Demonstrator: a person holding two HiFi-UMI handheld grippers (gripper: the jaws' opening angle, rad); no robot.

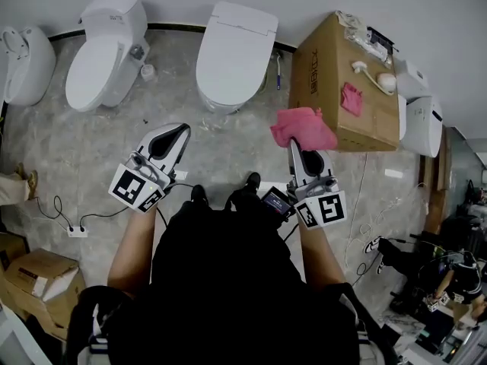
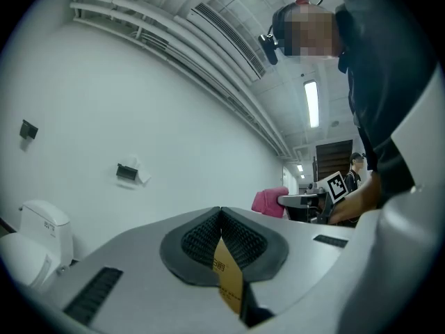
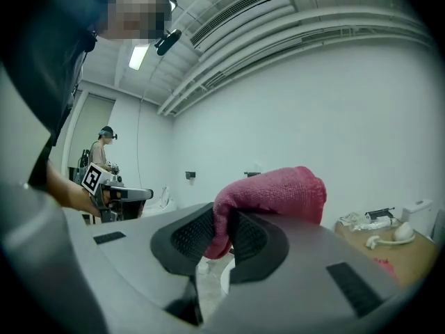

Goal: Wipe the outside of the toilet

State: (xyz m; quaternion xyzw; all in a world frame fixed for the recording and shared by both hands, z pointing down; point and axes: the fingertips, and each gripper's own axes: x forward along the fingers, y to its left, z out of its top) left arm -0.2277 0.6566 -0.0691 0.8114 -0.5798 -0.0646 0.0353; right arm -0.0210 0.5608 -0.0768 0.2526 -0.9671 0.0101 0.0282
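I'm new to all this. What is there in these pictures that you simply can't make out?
- Head view: the toilet at far left is cut off by the picture's edge.
- Head view: the print on the cardboard box is too small to read.
- Head view: the floor under the person is hidden by the person's own body.
- Right gripper view: the lower end of the pink cloth is hidden by the right gripper that holds it.

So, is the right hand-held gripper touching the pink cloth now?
Touching. The right gripper view shows the pink cloth pinched between the jaws of the right hand-held gripper.
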